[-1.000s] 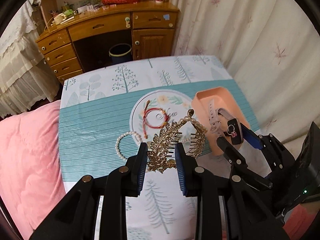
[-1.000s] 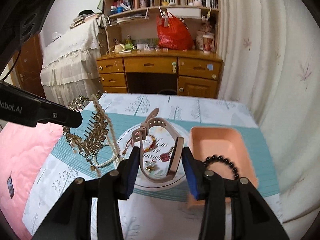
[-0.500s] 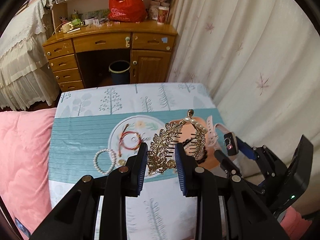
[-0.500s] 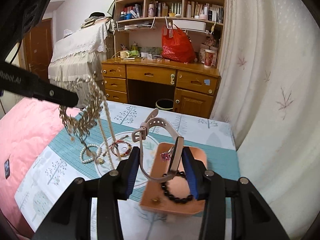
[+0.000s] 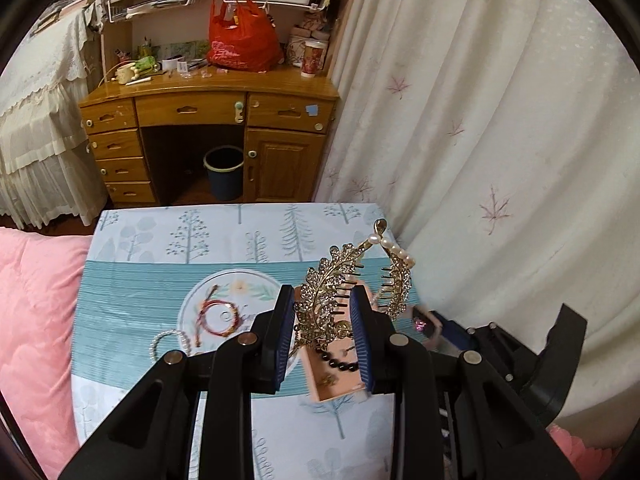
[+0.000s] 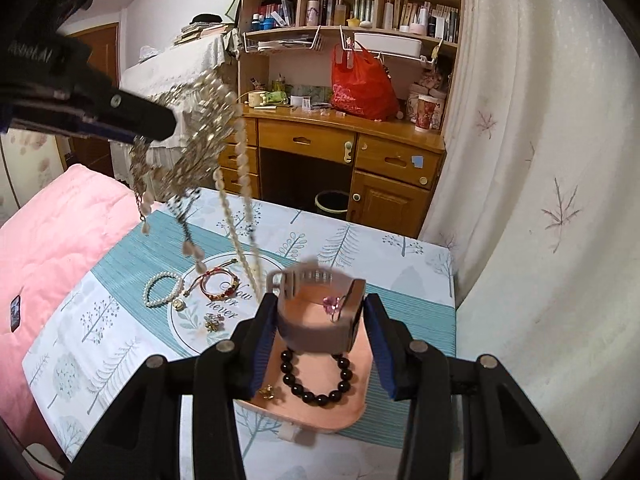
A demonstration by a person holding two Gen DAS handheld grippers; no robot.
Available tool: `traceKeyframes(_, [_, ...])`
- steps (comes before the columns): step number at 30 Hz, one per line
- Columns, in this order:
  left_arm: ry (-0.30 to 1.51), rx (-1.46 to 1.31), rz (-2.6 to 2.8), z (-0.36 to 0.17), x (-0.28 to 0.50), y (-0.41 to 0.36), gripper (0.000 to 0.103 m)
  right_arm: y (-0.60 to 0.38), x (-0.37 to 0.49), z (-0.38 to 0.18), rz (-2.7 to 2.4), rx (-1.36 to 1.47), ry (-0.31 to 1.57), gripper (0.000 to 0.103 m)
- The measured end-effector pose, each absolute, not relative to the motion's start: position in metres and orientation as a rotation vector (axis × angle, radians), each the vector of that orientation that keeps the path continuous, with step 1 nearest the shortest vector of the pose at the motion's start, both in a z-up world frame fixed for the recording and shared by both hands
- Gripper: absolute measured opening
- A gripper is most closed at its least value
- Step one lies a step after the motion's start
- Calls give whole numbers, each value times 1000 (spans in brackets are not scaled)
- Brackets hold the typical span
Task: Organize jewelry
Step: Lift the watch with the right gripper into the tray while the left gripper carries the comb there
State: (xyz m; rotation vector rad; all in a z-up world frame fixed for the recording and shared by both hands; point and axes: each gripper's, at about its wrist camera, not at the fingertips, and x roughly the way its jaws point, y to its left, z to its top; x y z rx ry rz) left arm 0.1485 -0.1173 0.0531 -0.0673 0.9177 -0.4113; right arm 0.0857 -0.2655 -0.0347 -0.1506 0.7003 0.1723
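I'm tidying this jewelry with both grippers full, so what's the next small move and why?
Probably lower the right gripper and release the watch into the pink tray. The watch hangs right above the tray, which already holds a black bead bracelet. The left gripper is clamped on the gold hairpiece, lifted off the table, so it can wait its turn.

We see the table [image 6: 120,344] with its far edge toward the desk [image 6: 344,140] and its right edge by the curtain [image 6: 540,160]. The tray [image 6: 320,412] lies near the right edge, toward the near side, with the bead bracelet [image 6: 316,380] in it. Left of the tray, mid-table, the cord bracelet [image 6: 218,280] lies beside the pearl bracelet [image 6: 162,290], which is nearer the left edge.
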Motion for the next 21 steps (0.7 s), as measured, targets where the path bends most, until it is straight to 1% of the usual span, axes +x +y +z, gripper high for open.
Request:
traceKeyframes(2, [922, -70, -421, 53, 150, -125, 26, -270, 87, -37, 173, -148, 704, 44])
traceKeyframes(3, [925, -68, -426, 51, 151, -129, 26, -272, 87, -38, 177, -145, 707, 47])
traceKeyframes(4, [931, -65, -430, 49, 152, -134, 26, -274, 88, -40, 186, -143, 710, 54])
traceKeyframes(5, [937, -61, -432, 47, 153, -138, 26, -275, 88, -41, 192, -147, 717, 66])
traceKeyframes(7, [954, -53, -436, 42, 156, -146, 26, -277, 87, -44, 197, -167, 716, 73])
traceKeyframes(11, [982, -50, -457, 32, 159, -160, 26, -282, 82, -45, 210, -173, 710, 73])
traceKeyframes(13, [1032, -32, -474, 20, 164, -171, 26, -287, 82, -46, 204, -163, 716, 73])
traceKeyframes(14, [1061, -21, -474, 14, 165, -175, 29, -289, 82, -47, 199, -159, 722, 73])
traceKeyframes(15, [1099, -12, -466, 6, 168, -178, 35, -292, 81, -48, 193, -155, 729, 73])
traceKeyframes(16, [1140, -8, -449, -3, 170, -181, 37, -295, 81, -50, 186, -150, 739, 73])
traceKeyframes(19, [1199, -14, -433, -20, 169, -182, 40, -300, 78, -52, 169, -147, 755, 73])
traceKeyframes(21, [1212, -5, -419, -25, 167, -181, 51, -304, 75, -53, 160, -147, 761, 73])
